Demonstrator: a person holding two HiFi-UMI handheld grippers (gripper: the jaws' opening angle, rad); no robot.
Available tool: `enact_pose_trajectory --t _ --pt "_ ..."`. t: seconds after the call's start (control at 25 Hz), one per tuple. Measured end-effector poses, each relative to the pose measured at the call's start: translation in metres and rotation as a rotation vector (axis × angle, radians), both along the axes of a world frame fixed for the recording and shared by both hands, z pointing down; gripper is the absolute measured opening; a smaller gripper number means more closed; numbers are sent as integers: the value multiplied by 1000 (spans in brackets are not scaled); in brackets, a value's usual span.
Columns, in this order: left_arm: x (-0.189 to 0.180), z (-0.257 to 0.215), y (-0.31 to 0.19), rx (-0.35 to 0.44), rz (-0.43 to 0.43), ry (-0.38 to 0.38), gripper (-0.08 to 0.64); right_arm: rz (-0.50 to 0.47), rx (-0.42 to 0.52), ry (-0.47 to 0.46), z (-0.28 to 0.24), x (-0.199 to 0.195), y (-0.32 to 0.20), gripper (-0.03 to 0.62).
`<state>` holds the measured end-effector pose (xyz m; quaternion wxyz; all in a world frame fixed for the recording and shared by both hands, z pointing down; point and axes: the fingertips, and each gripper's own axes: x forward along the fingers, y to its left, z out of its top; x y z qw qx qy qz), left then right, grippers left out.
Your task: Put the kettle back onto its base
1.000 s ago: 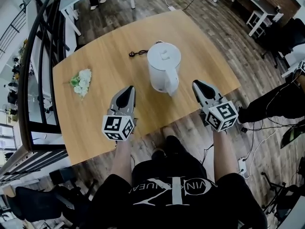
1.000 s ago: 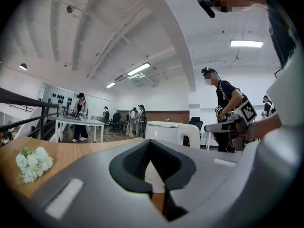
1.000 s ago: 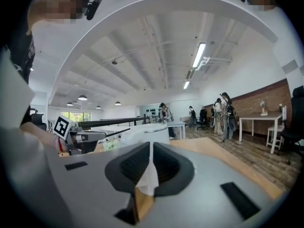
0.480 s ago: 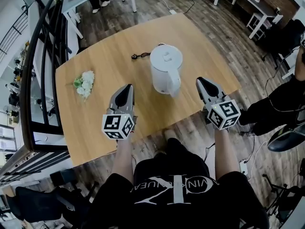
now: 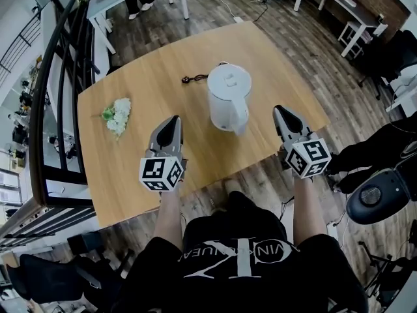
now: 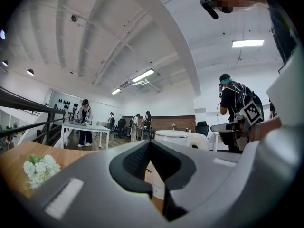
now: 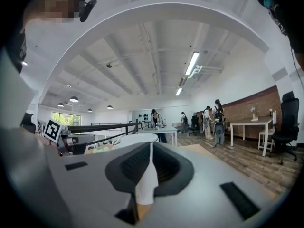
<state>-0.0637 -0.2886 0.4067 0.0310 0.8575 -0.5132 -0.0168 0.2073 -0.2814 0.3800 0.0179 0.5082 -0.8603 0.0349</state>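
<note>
A white electric kettle (image 5: 228,96) stands upright in the middle of the wooden table (image 5: 150,90), its handle toward me. A black cord with a plug (image 5: 190,79) lies just behind it; I cannot make out the base under it. My left gripper (image 5: 172,121) hovers over the table's near edge, left of the kettle, shut and empty. My right gripper (image 5: 280,111) is held level to the right of the kettle, also shut on nothing. The left gripper view shows the kettle's top (image 6: 183,137) past the closed jaws, and the right gripper view shows the kettle's top (image 7: 135,139) the same way.
A small bunch of white flowers (image 5: 118,115) lies on the table's left part, and the flowers (image 6: 40,169) also show in the left gripper view. A black railing (image 5: 45,109) runs along the left. A dark chair base (image 5: 378,197) sits on the floor at the right. People stand at distant tables.
Both grippers and the kettle keep their places. At the right edge a person's legs have moved away and a dark round chair base has come into view.
</note>
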Motion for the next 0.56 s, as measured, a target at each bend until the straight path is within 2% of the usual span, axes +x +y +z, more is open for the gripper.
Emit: enact_pose_trajectory --t 0.2,0.56 --pt "-1 -4 1 24 -21 -14 11 15 9 -13 -3 6 1 26" --pt "-5 4 -4 5 -17 0 11 20 14 -20 -2 -1 -4 26"
